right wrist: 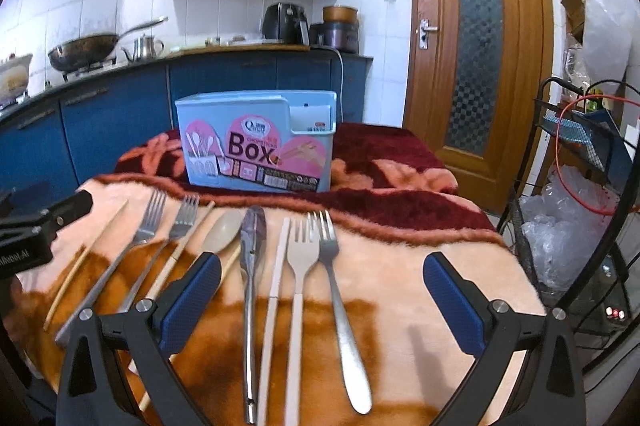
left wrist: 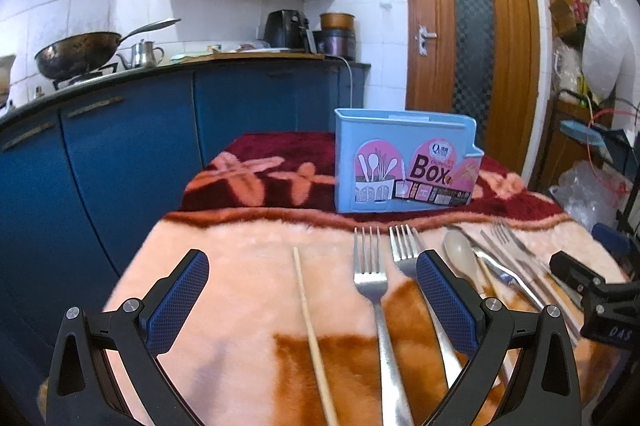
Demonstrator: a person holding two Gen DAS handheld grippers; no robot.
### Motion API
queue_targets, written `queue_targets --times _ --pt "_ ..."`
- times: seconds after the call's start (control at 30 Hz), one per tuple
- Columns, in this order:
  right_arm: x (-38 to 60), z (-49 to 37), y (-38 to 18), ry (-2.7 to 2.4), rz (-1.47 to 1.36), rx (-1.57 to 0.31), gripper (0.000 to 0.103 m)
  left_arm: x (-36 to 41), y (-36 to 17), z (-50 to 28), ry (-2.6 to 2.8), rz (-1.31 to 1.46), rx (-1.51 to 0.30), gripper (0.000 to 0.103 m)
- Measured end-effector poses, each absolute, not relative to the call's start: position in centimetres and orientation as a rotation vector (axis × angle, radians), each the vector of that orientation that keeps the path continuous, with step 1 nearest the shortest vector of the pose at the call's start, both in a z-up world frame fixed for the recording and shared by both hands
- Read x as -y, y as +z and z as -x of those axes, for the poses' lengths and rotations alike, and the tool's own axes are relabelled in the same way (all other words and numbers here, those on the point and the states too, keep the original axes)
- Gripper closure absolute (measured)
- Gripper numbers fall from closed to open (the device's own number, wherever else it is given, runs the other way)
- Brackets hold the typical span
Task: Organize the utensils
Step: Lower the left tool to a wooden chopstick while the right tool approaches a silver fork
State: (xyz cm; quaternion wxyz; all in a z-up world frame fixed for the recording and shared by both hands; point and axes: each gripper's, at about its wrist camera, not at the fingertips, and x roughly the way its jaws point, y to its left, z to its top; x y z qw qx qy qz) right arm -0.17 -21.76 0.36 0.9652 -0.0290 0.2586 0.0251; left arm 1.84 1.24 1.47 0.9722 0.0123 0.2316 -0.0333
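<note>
Overhead of the near edge of the blanket-covered tabletop [right wrist: 420, 266], both hand-held grippers hung with their jaws spread wide and nothing between the pads. Left hand-held gripper [left wrist: 312, 300] sat above the left part of the utensil row, its span covering a thin wooden chopstick [left wrist: 310, 322] and a steel fork [left wrist: 376, 290]; a second steel fork [left wrist: 404, 246] lay just beside, its handle running under the gripper's right finger. Right hand-held gripper [right wrist: 322, 300] sat above the right part of the row, its span covering a dark-bowled metal spoon [right wrist: 251, 246], a pale chopstick [right wrist: 279, 266], a beige plastic fork [right wrist: 302, 258] and a steel fork with a rounded handle [right wrist: 338, 290]. A beige spoon [right wrist: 222, 230] lay to the left of the metal spoon, partly behind the gripper's left finger. All utensils lay flat, handles toward the near edge, roughly parallel, apart from one another. Light-blue utensil box [right wrist: 256, 142], labelled "Box", stood upright toward the far edge, well beyond the tines; contents could not be told.
</note>
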Motion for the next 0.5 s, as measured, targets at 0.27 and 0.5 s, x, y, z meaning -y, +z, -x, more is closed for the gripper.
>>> queue_targets --times 0.27,0.5 --pt "23.1 -1.9 1.2 0.101 0.065 -0.715 0.001 -2.0 2.0 -3.3 -0.081 -0.134 -0.605 0.000" --pt "24.2 -4.3 1.0 0.144 0.086 -0.914 0.037 -2.3 0.9 -5.4 -0.162 -0.126 -0.799 0.005"
